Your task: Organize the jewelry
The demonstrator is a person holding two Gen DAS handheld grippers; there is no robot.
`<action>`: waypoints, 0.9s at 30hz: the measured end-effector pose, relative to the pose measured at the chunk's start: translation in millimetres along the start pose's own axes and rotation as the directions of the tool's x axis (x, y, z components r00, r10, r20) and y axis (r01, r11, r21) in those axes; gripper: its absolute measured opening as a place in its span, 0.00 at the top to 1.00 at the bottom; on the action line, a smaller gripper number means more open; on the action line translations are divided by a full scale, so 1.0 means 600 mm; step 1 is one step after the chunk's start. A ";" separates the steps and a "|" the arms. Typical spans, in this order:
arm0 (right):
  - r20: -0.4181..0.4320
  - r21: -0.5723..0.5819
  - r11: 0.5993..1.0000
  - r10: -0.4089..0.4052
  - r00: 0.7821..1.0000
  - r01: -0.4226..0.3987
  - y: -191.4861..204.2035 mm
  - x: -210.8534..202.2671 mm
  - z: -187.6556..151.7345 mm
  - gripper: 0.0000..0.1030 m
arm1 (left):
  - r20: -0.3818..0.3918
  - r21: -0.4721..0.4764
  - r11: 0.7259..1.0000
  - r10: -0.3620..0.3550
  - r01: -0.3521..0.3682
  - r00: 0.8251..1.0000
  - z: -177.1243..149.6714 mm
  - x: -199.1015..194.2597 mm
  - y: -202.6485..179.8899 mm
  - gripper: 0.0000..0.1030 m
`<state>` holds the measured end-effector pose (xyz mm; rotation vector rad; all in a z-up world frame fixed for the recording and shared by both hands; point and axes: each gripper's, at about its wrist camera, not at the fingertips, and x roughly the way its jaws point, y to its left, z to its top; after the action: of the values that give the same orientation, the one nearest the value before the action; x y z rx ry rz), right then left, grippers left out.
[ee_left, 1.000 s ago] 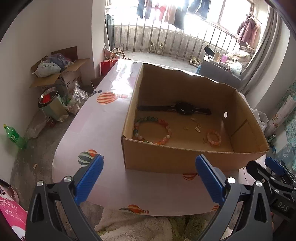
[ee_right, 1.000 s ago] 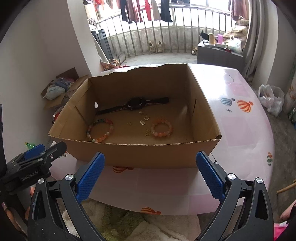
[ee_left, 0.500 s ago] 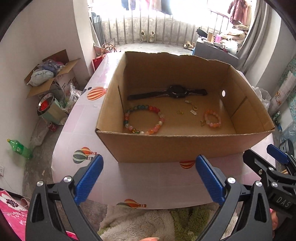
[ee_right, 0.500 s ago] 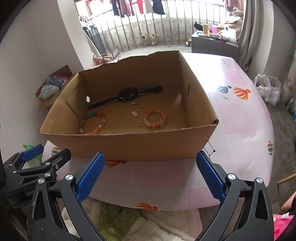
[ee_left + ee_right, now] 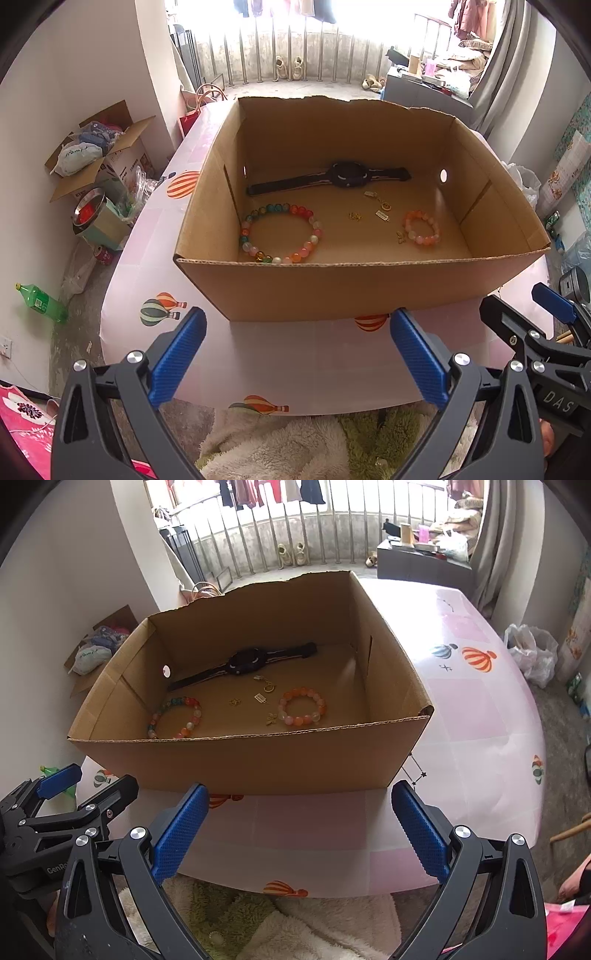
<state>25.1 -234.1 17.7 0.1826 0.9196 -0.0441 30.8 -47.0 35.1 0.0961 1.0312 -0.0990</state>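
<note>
An open brown cardboard box (image 5: 332,284) stands on a pink table (image 5: 295,354) covered in a cloth printed with hot-air balloons. On the box floor lie the jewelry pieces: a black wristwatch with a long strap (image 5: 345,176) along the far wall, a large multicoloured bead bracelet (image 5: 281,232) at the left, a small orange-pink bead bracelet (image 5: 422,228) at the right, and several tiny gold-coloured charms (image 5: 376,206) scattered between the watch and the two bracelets.

The left gripper (image 5: 295,354), with black arms and blue ribbed pads, hangs in front of the near box wall, over the near strip of table, with its jaws spread wide and nothing between them. The right gripper (image 5: 301,834), of the same build, hangs just beside it in a matching pose, likewise spread apart and empty. Both point forward toward the box; all jewelry lies beyond the near wall, well apart from either pair of fingertips.

The near wall's cut corrugated edge runs level across both views; the far wall's top edge is ragged. In the right wrist view, the table to the right of the box is bare cloth. A fluffy white and green fabric (image 5: 258,923) lies below the near table edge.
</note>
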 end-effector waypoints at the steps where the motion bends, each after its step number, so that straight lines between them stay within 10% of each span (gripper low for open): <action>1: 0.001 -0.003 1.000 -0.003 1.000 0.003 0.000 0.000 0.000 0.08 | -0.001 0.002 1.000 0.001 -0.001 1.000 0.000 0.000 -0.001 0.05; 27: -0.031 -0.006 1.000 -0.013 0.999 0.013 0.004 0.011 0.006 0.08 | -0.025 -0.005 1.000 -0.009 0.008 1.000 0.002 0.014 0.005 0.05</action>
<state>32.6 -232.2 14.8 0.1727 0.9516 -0.0510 36.2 -44.7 28.6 0.0882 1.0565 -0.1030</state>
